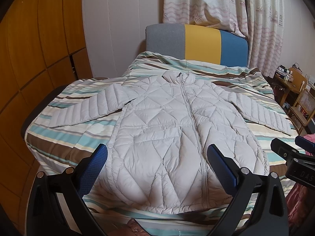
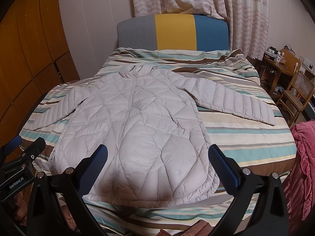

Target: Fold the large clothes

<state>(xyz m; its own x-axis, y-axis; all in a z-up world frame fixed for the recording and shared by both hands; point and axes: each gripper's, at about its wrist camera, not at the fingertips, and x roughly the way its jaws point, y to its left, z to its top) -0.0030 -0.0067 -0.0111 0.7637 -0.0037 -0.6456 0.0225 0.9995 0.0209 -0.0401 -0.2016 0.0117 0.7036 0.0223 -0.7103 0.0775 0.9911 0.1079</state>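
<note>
A pale grey quilted puffer jacket (image 1: pixel 167 133) lies flat, front up and zipped, on the striped bed, collar toward the headboard and both sleeves spread out to the sides. It also shows in the right wrist view (image 2: pixel 137 129). My left gripper (image 1: pixel 157 157) is open and empty, hovering above the jacket's hem near the foot of the bed. My right gripper (image 2: pixel 157 157) is open and empty too, above the hem a little to the right. Each gripper shows at the edge of the other's view.
The bed has a striped cover (image 2: pixel 246 137) and a grey, yellow and blue headboard (image 2: pixel 175 31). Wooden wardrobe (image 1: pixel 29 68) stands at left. A desk and wicker chair (image 2: pixel 299 90) stand at right. A pink blanket (image 2: pixel 303 167) lies beside the bed's right edge.
</note>
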